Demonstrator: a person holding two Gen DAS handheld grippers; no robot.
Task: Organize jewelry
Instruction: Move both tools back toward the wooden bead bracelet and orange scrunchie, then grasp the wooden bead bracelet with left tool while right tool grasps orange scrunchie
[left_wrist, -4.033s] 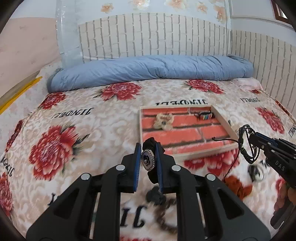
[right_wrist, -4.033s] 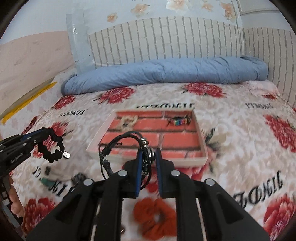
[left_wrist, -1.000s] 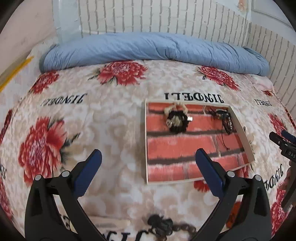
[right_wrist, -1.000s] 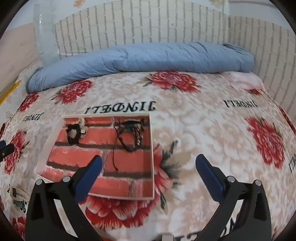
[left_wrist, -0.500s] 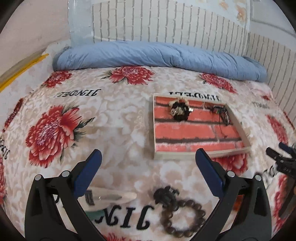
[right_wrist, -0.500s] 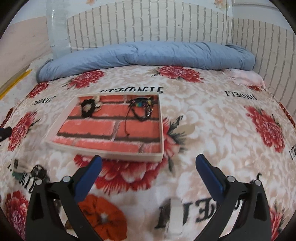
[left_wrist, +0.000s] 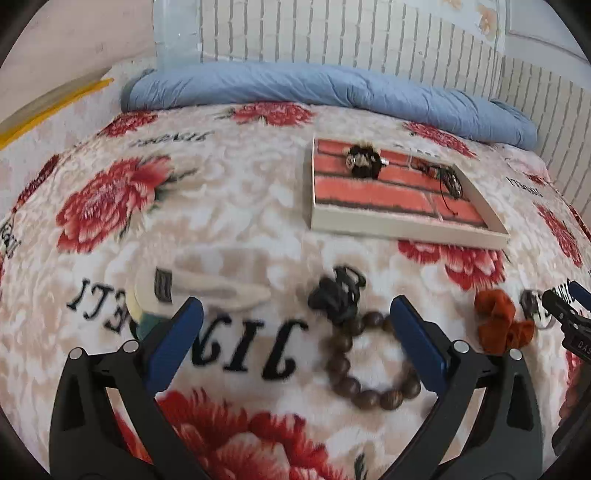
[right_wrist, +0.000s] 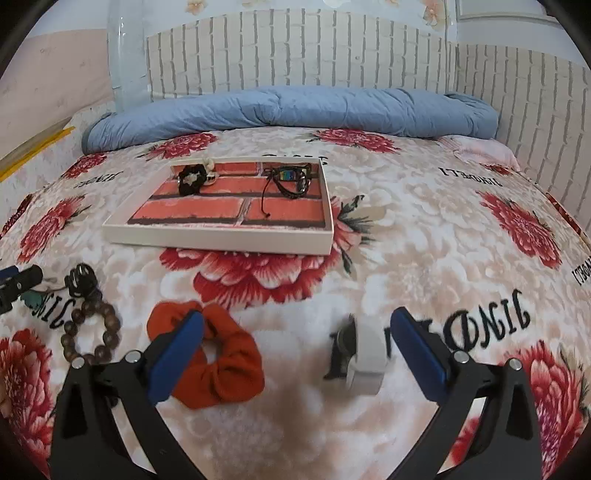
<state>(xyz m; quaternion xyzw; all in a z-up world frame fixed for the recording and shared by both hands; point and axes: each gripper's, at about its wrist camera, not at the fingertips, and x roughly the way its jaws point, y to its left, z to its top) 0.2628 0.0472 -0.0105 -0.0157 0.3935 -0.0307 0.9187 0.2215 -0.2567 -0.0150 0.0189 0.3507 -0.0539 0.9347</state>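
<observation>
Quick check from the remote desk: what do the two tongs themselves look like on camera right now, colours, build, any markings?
Both match: the left tongs and right tongs have matte black angular plastic arms with triangular cut-outs, silver round screw heads near the tips, and flat blue pads on the inner faces. The right tongs, seen from the left camera, carry white lettering, partly readable as "DAS". No cables or sleeves show.

This is a bedroom in a home. A soft blanket (right_wrist: 424, 229) with big red flowers covers the bed. A rolled blue quilt (right_wrist: 288, 107) lies at the far end, by a wall (right_wrist: 295, 51) with brick-pattern paper.
</observation>
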